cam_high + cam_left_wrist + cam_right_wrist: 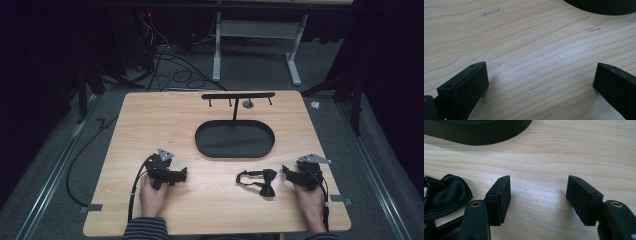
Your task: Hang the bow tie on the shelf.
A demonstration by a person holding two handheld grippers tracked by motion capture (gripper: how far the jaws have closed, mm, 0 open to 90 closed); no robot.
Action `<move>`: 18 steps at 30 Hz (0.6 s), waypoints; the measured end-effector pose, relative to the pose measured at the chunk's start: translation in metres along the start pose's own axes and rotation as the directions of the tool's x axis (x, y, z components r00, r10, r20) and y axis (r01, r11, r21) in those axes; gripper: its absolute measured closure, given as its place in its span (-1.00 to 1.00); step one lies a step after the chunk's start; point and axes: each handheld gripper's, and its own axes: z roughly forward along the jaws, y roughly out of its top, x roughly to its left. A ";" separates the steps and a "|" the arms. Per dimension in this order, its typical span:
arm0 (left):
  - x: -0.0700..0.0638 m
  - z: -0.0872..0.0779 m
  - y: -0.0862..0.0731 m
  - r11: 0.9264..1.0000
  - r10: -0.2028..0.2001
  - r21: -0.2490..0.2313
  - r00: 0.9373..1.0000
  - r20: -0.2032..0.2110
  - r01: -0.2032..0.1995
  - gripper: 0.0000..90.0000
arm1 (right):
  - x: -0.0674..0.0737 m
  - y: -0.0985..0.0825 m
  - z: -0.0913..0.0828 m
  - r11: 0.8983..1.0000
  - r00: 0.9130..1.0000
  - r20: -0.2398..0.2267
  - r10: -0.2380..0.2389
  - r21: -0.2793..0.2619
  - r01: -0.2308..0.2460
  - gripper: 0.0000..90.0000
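Observation:
A black bow tie (262, 181) with its strap lies flat on the wooden table (150, 125), near the front right. My right gripper (287, 173) rests just right of it, jaws pointing left. In the right gripper view that gripper (539, 192) stands open over bare wood, and the bow tie (444, 193) lies outside its left jaw, apart from it. My left gripper (183, 174) rests on the table at front left, jaws pointing right. In the left gripper view it (541, 77) is wide open with nothing between the jaws.
A black oval tray (235, 150) sits mid-table, and a T-shaped stand (235, 100) with small hooks rises from its far side. The tray's edge (604, 6) shows near the left gripper, and its wall (479, 132) lies ahead of the right. Cables lie on the floor beyond the table.

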 end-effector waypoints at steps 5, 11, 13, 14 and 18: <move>0.000 0.000 0.000 1.000 0.000 0.000 1.000 0.000 0.000 -0.99 | 0.000 0.000 0.000 1.000 1.000 -0.008 -0.004 -0.001 0.004 -0.15; 0.000 0.000 0.000 1.000 0.001 0.002 1.000 0.000 -0.001 -0.99 | -0.001 0.001 -0.001 1.000 0.999 -0.032 0.012 -0.004 -0.012 0.00; 0.000 0.000 0.000 1.000 0.002 0.001 1.000 -0.001 -0.002 -0.99 | -0.001 0.002 -0.002 1.000 0.999 -0.035 0.012 -0.009 -0.012 0.01; 0.000 0.000 0.000 1.000 0.002 0.001 1.000 -0.001 -0.002 -0.99 | 0.000 0.002 -0.005 0.999 0.998 -0.053 0.025 -0.026 -0.026 0.05; 0.000 0.000 0.000 1.000 0.001 0.001 1.000 0.000 -0.001 -0.99 | 0.004 0.004 -0.010 0.999 0.996 -0.089 0.019 -0.044 -0.023 0.12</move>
